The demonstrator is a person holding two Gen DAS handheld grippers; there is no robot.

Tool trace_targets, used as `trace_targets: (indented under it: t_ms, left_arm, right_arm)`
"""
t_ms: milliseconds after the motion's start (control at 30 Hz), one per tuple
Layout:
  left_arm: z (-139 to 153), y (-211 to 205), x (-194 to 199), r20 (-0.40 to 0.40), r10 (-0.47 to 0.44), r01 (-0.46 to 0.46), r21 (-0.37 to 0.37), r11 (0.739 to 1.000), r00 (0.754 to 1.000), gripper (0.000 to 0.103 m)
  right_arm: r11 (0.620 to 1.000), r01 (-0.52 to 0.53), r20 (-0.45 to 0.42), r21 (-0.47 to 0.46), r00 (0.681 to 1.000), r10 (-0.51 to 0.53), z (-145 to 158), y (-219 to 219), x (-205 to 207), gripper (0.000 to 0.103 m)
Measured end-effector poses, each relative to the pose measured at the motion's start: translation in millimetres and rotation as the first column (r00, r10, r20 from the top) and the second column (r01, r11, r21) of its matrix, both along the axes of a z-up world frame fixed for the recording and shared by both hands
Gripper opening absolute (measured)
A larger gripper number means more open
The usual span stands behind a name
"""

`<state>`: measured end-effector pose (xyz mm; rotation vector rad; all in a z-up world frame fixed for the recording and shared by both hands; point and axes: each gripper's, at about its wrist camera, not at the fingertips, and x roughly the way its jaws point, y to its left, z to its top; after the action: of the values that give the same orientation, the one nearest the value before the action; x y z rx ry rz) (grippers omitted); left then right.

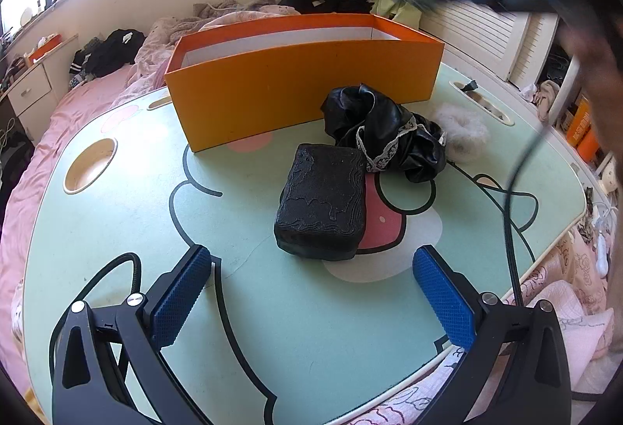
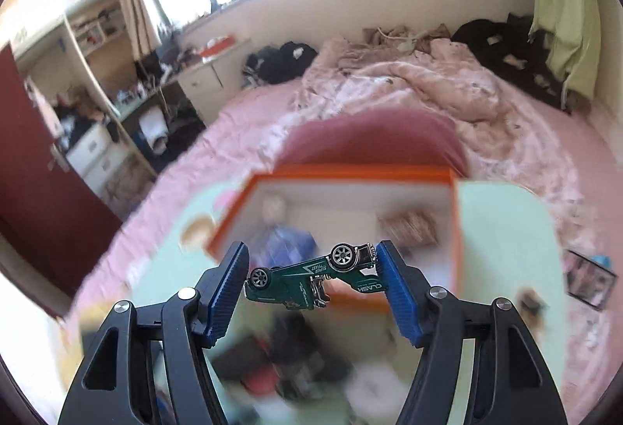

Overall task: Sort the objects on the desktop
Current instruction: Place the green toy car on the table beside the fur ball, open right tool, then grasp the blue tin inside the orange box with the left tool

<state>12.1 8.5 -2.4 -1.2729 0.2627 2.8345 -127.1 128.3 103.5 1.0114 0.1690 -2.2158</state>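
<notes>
While the right gripper (image 2: 313, 275) holds a small green toy car (image 2: 311, 279) nose to tail between its blue pads, we find the car upside down, wheels uppermost, carried in the air just short of the orange box (image 2: 350, 173) and above its near wall. We note that the box interior is blurred in the right wrist view; some items appear to lie in it already, but we cannot identify them. We judge the step in hand to be the transfer of the car toward the box, with delivery not yet made. Our left gripper (image 1: 311, 292) stands wide open and empty, low over the green cartoon-printed table (image 1: 117, 230), on the near side of the box. Between it and the box lie a black textured pouch (image 1: 323, 203), closest to the left gripper, then a crumpled black garment with lace trim (image 1: 385, 133) against the box's front wall, and a white fluffy item (image 1: 463, 133) just beside that garment. We assess that these three remain to be sorted. The next move, in our judgement, calls for bringing the car over the box opening, lowering it, and parting the pads so it drops clear of the wall; a tilted release risks it striking the rim and rolling off.
</notes>
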Motion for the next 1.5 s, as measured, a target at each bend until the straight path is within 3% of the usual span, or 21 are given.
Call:
trace_targets:
  t_ms: [167, 267, 433, 533, 667, 867, 1067, 1233, 1500]
  left_arm:
    - [0, 0, 0, 0.000, 0.002, -0.002, -0.002, 1.000, 1.000, 0.103]
    - [0, 0, 0, -0.001, 0.003, -0.003, -0.002, 1.000, 1.000, 0.103]
    - [-1, 0, 0, -0.001, 0.006, -0.006, -0.004, 1.000, 1.000, 0.103]
    - [-1, 0, -1, -0.001, 0.008, -0.008, -0.005, 1.000, 1.000, 0.103]
    - [-1, -1, 0, -0.001, 0.010, -0.010, -0.007, 1.000, 1.000, 0.103]
    - [-1, -1, 0, -0.001, 0.028, -0.028, -0.015, 1.000, 1.000, 0.103]
    - [-1, -1, -1, -0.001, 0.032, -0.032, -0.017, 0.999, 0.999, 0.103]
    - [-2, 0, -1, -0.001, 0.036, -0.036, -0.021, 0.999, 0.999, 0.103]
    - [-2, -2, 0, -0.005, 0.073, -0.073, -0.024, 0.997, 0.997, 0.103]
  right_arm:
    - [0.995, 0.042, 0.016, 0.088, 0.999, -0.044, -43, 20, 9, 0.067]
    - [0.997, 0.024, 0.045, 0.079, 0.999, -0.028, -58, 17, 4, 0.067]
    - [0.984, 0.033, -0.065, 0.177, 0.998, -0.022, -73, -4, 10, 0.069]
    - [0.990, 0.045, -0.096, 0.133, 0.995, -0.032, -71, 3, 15, 0.076]
    - [0.998, 0.041, -0.143, 0.044, 0.989, -0.035, -65, 20, 41, 0.092]
    - [0.993, 0.110, -0.237, 0.050, 0.967, -0.095, -73, 36, 80, 0.092]
    - [0.980, 0.133, -0.160, 0.145, 0.981, -0.109, -102, 47, 77, 0.093]
    - [0.978, 0.117, -0.189, 0.175, 0.978, -0.084, -109, 41, 80, 0.103]
    - [0.976, 0.114, -0.201, 0.184, 0.977, -0.076, -113, 42, 82, 0.103]
